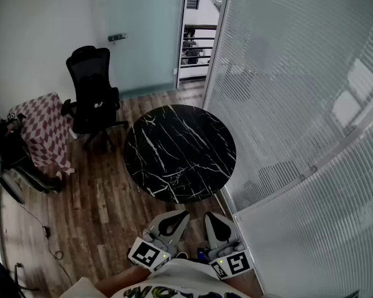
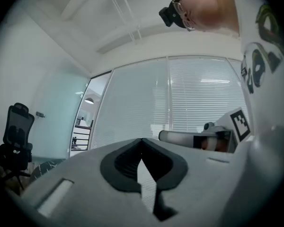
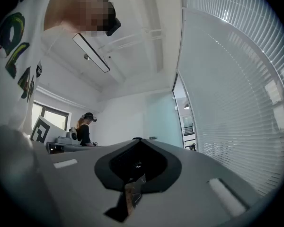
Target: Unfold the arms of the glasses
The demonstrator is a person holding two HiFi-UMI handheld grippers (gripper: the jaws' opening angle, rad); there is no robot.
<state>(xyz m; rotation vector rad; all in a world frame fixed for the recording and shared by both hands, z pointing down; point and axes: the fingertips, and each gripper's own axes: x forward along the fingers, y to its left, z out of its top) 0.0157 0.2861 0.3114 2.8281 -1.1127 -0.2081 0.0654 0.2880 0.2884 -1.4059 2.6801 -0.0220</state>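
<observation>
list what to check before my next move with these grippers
1. Glasses in view: not ok, none show on the table or elsewhere.
2. Left gripper empty: ok, jaws together, nothing between.
3. Right gripper empty: ok, jaws together, nothing between.
4. Grippers over the table: not ok, both held near the body, short of its edge.
5. Chair out of the way: ok, it stands beyond the table's left side.

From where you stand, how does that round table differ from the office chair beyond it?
The table has a round, glossy top, black with white veins; the chair is plain black, with a tall back and a headrest. The table stands close beside the blinds; the chair stands farther off to the left, next to a chequered cloth. Both are black and stand on the wood floor.
</observation>
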